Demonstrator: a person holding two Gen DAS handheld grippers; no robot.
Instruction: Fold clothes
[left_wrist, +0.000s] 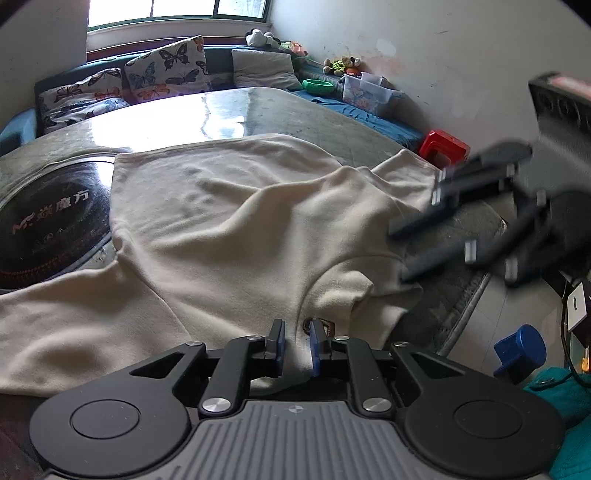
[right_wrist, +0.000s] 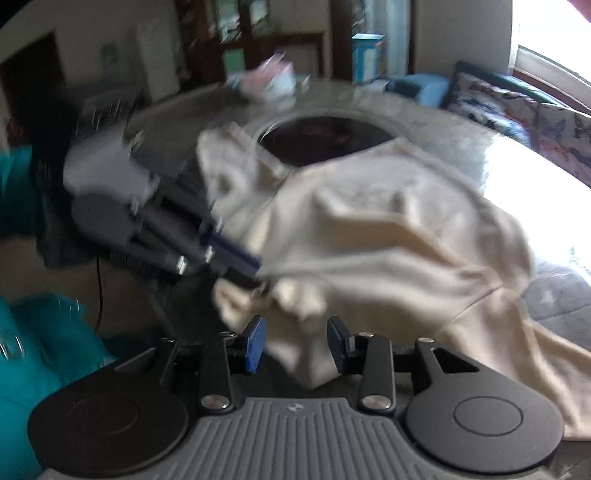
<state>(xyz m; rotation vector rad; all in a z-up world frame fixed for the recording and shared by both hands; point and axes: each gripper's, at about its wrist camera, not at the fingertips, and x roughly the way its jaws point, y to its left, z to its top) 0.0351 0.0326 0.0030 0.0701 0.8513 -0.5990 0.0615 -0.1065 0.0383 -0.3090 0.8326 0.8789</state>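
**Cream shirt half spread on the counter, one edge pinched**

A cream shirt (left_wrist: 229, 221) of soft, slightly fuzzy knit lies across a round stone-patterned counter (left_wrist: 229, 107) with a glossy, reflective top. The cloth is rumpled into broad folds; a short sleeve (left_wrist: 354, 299) droops over the near rim, and a small brown patch (left_wrist: 327, 326) shows close to that edge. Part of the shirt covers a round black glass cooktop (left_wrist: 51, 225) set flush into the counter, printed with pale lettering.

The left hand-held gripper (left_wrist: 297, 345) has its blue pads drawn close together, pinching a ridge of the shirt's near edge. The right hand-held gripper (right_wrist: 297, 347) stands partly spread, with a hanging bunch of the cream fabric between its fingers; the view is blurred, and whether the pads press on the cloth cannot be told. From the left wrist it appears as a dark smear at the right (left_wrist: 472, 218), just beside the shirt's far sleeve.

Beyond the counter, butterfly-print cushions (left_wrist: 166, 70) lean on a bench under a window. A clear plastic box (left_wrist: 365, 92) there holds colourful contents, too small to tell. A red plastic stool (left_wrist: 443, 147) sits by the wall.
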